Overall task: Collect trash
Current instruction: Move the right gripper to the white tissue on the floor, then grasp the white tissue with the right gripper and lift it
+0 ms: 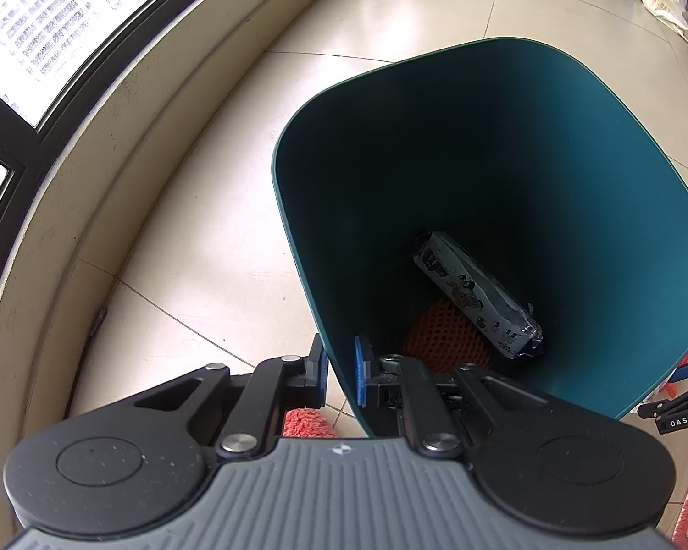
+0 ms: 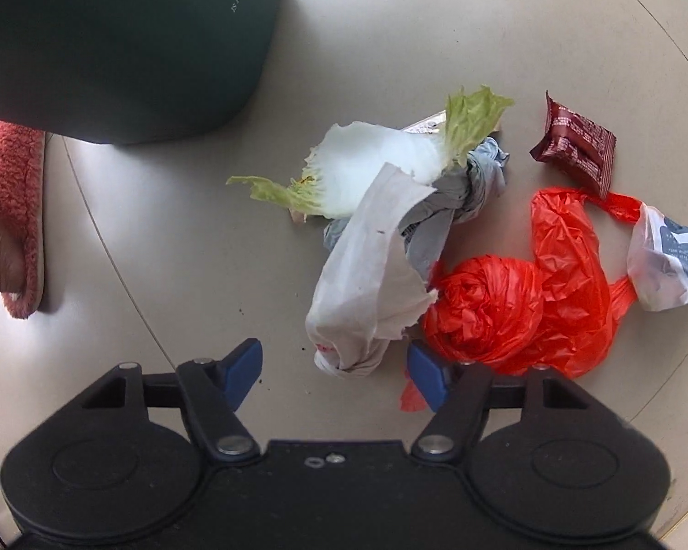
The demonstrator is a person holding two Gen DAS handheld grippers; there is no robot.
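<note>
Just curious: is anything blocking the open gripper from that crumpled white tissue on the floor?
Nothing visible does. The right hand-held gripper is open, with the white tissue directly ahead between its fingers; the red plastic bag lies beside it.

The right gripper (image 2: 335, 373) hangs over the floor (image 2: 435, 23) with its blue-padded fingers spread wide, the crumpled white paper towel (image 2: 371, 275) lying between and just ahead of them. Beyond the towel sit a lettuce leaf (image 2: 390, 156), a knotted grey rag (image 2: 472, 178), an orange plastic bag (image 2: 527, 293), a dark red wrapper (image 2: 578, 146) and a white printed bag (image 2: 669, 261). The dark green bin (image 2: 114, 46) stands upper left, with a pink fuzzy slipper (image 2: 13, 211) just beside it.
</note>
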